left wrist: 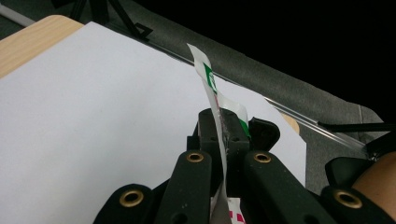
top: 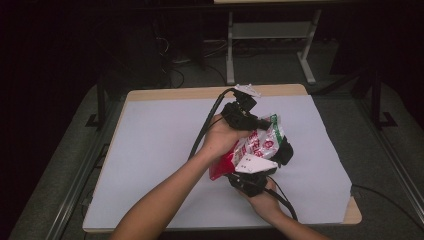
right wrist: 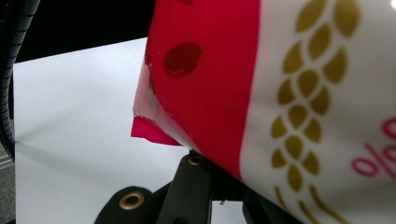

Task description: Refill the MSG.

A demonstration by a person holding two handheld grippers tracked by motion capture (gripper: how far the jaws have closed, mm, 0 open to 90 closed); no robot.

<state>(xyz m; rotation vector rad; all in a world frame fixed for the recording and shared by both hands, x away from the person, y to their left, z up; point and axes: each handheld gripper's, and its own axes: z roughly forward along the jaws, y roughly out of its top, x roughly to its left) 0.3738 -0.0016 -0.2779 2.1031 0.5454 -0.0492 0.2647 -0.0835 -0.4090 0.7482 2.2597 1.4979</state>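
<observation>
A snack bag [top: 260, 145], red and white with green print, hangs above the middle of the table between both grippers. My left gripper [top: 261, 122] comes from the far side and is shut on the bag's thin sealed top edge [left wrist: 215, 100], which stands up between the closed jaws [left wrist: 223, 130]. My right gripper [top: 283, 152] grips from the near right side, its grey plate [top: 255, 164] facing up. In the right gripper view the bag [right wrist: 280, 84], with a gold wheat print, presses close and hides the jaw tips.
A white sheet [top: 150, 145] covers the wooden table, with bare wood at the far edge [top: 175, 93]. A black cable [top: 204, 125] trails from the left gripper. A grey desk frame [top: 270, 35] stands on the floor beyond the table.
</observation>
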